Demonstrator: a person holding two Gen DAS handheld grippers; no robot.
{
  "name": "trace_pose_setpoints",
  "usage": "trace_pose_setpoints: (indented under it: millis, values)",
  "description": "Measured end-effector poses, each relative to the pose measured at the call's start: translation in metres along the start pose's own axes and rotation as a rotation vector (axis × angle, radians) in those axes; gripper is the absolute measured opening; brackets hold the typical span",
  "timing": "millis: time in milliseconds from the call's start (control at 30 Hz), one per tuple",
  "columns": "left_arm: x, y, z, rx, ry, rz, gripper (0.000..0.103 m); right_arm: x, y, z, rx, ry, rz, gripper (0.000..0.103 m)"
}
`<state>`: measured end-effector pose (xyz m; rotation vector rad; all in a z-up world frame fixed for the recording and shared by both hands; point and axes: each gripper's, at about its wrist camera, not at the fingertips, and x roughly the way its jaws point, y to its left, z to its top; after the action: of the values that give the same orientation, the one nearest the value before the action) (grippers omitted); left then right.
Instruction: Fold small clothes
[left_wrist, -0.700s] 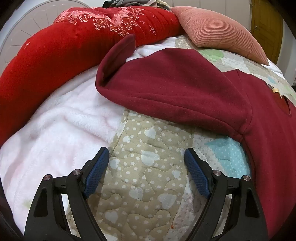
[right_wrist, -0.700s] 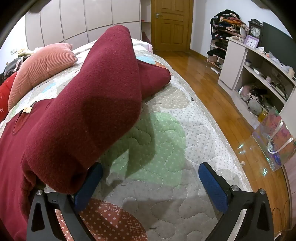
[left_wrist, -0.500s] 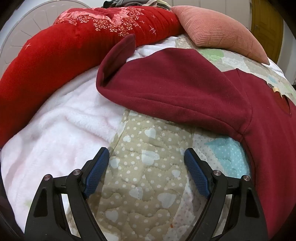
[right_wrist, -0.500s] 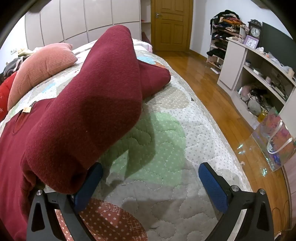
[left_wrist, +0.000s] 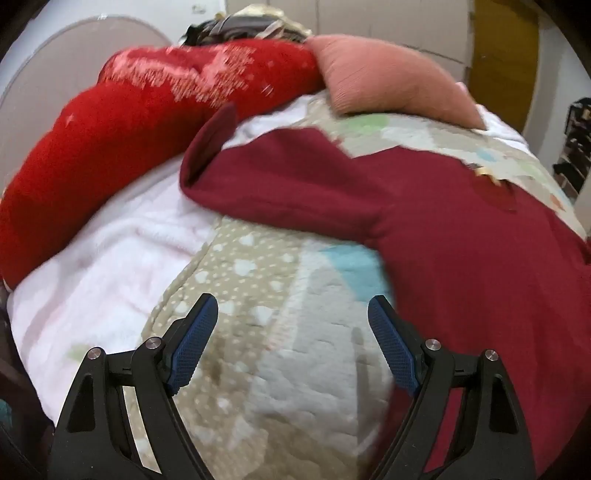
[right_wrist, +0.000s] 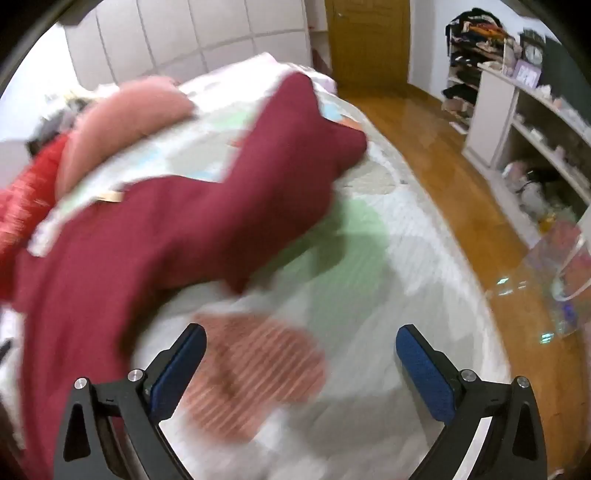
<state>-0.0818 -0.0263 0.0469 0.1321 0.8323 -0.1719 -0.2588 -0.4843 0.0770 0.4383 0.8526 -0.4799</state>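
Note:
A dark red sweatshirt (left_wrist: 461, 229) lies spread on a patchwork quilt (left_wrist: 303, 369). One sleeve (left_wrist: 295, 181) stretches away to the left in the left wrist view, its cuff turned up. My left gripper (left_wrist: 293, 332) hovers open over bare quilt, short of the sleeve. In the right wrist view the other sleeve (right_wrist: 258, 192) runs up toward the far edge of the bed, blurred by motion. Over the quilt (right_wrist: 351, 332) beside the garment's body, my right gripper (right_wrist: 301, 354) stands wide open. Nothing sits between either pair of fingers.
A bright red bolster (left_wrist: 129, 122) and a pink ribbed cushion (left_wrist: 391, 81) lie at the head of the bed, with a white fleece blanket (left_wrist: 103, 258) on the left. Wooden floor (right_wrist: 461, 206), white shelving (right_wrist: 524, 129) and a glossy bag (right_wrist: 565, 273) are on the right.
Both grippers have pulled back and up from the sweatshirt, so more of the bed shows. The right sleeve, which lay against the right gripper's left finger, now lies clear of it.

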Motion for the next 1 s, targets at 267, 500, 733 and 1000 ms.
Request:
trace_pose_setpoints:
  millis: [267, 500, 733, 1000]
  values:
    - [-0.029, -0.026, 0.002, 0.000, -0.050, -0.065, 0.084, -0.091, 0.048, -0.026, -0.016, -0.217, 0.248, 0.103]
    - [-0.045, -0.040, 0.001, 0.038, -0.076, -0.081, 0.084, -0.098, 0.128, -0.029, -0.131, -0.247, 0.314, 0.103]
    - [-0.047, -0.049, 0.001, 0.055, -0.077, -0.100, 0.084, -0.087, 0.175, -0.029, -0.199, -0.292, 0.281, 0.103]
    - [-0.041, -0.062, 0.001, 0.102, -0.078, -0.102, 0.084, -0.075, 0.208, -0.025, -0.290, -0.286, 0.201, 0.103]
